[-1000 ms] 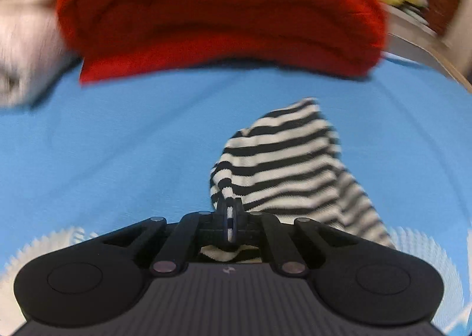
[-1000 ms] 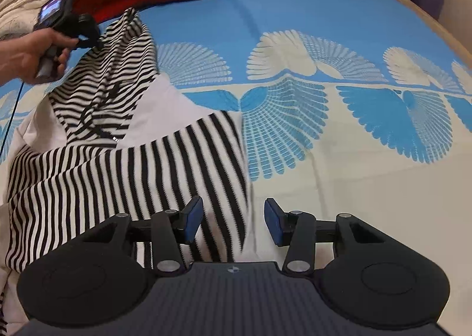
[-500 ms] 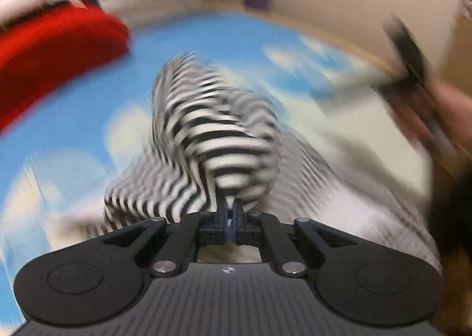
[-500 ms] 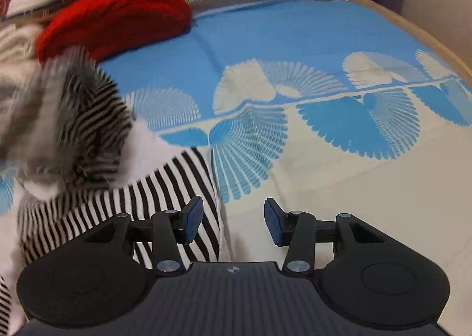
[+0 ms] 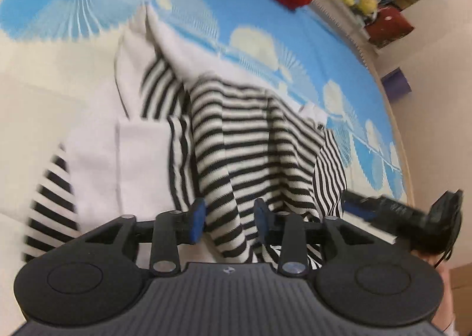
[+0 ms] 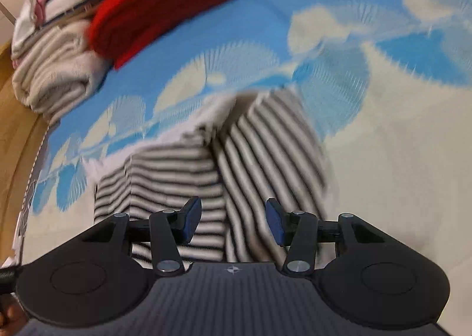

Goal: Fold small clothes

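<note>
The left gripper (image 5: 228,216) is opening, its jaws parting either side of a striped fold that lies loose between them, no longer pinched. The striped top (image 5: 256,141) sits bunched on the blue and cream bedspread (image 5: 53,76), one flap laid across the white middle. To my eye the fold wants letting go cleanly, then smoothing flat so edges line up. The right gripper (image 6: 233,219) hangs released over the striped cloth, gripping nothing; it looks best placed to pin the near edge.
</note>
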Available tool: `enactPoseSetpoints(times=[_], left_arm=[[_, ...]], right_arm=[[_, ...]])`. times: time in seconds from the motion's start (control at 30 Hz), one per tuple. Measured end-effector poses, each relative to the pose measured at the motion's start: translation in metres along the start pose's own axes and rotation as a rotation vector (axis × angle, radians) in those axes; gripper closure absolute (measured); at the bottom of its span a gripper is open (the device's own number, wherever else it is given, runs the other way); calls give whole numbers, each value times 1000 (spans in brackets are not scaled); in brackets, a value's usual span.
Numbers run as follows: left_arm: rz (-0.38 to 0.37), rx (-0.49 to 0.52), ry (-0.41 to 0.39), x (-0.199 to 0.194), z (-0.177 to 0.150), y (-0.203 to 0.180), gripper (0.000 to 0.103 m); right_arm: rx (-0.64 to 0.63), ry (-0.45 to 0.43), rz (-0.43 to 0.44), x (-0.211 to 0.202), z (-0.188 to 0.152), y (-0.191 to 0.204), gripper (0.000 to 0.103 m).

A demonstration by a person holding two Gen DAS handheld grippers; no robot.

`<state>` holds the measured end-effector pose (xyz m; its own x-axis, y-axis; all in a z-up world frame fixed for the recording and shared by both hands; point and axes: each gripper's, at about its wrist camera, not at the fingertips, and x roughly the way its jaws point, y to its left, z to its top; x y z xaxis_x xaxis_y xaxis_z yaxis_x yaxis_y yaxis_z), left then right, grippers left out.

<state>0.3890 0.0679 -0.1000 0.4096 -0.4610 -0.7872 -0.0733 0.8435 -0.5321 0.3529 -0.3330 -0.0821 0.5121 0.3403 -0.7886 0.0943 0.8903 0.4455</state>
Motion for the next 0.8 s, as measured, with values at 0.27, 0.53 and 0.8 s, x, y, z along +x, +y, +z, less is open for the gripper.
enactPoseSetpoints(times=[0.27, 0.53, 0.8], left_arm=[[60, 32, 65, 23, -15, 2, 102], [-9, 53, -390, -71, 18, 12, 102], [103, -34, 77, -9, -9, 62, 98]], right_arm=[[-49, 136, -54, 54, -28, 29, 103], [119, -315, 137, -35, 3, 20, 103], [183, -22, -50, 0, -26, -12, 103]])
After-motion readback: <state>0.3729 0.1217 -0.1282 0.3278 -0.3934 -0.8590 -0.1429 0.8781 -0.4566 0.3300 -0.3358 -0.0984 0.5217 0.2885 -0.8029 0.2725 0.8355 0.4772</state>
